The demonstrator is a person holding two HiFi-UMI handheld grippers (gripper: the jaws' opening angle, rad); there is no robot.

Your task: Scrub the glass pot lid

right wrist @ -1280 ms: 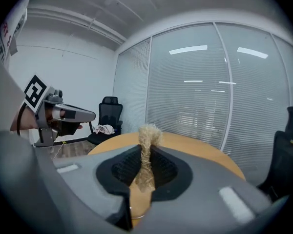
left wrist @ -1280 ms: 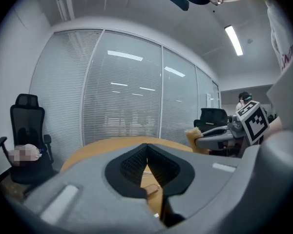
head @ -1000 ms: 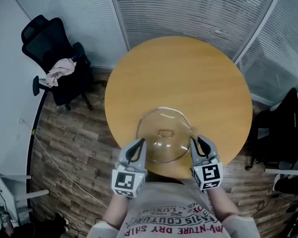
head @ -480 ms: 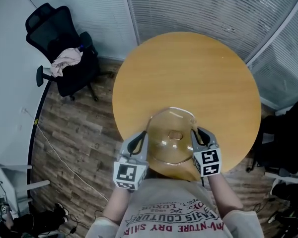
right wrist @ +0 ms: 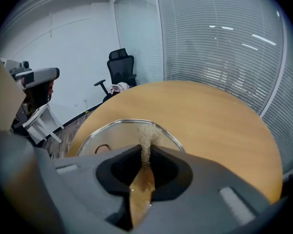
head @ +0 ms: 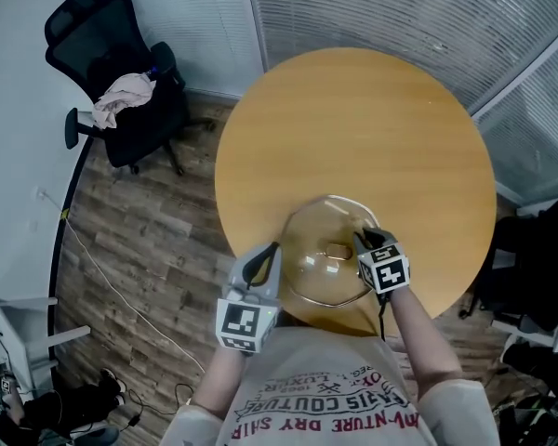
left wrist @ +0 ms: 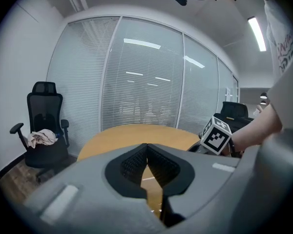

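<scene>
A round glass pot lid [head: 321,272] with a metal rim and a central handle [head: 338,249] is over the near edge of the round wooden table [head: 353,119]. My left gripper [head: 272,252] is at the lid's left rim, jaws closed on it; its own view shows the jaws [left wrist: 146,152] pressed together. My right gripper [head: 365,240] is over the lid's right side, beside the handle, shut on a thin tan scrubbing pad [right wrist: 145,140]. The pad's frayed end reaches the lid's rim [right wrist: 118,132] in the right gripper view.
A black office chair [head: 112,63] with a pink cloth [head: 123,96] on it stands on the wooden floor at the left. Glass walls with blinds [head: 400,17] run behind the table. A cable [head: 112,286] lies on the floor. Dark furniture [head: 539,249] stands at the right.
My right gripper has moved inward from the lid's right rim onto the glass near the handle. The left gripper stays at the left rim.
</scene>
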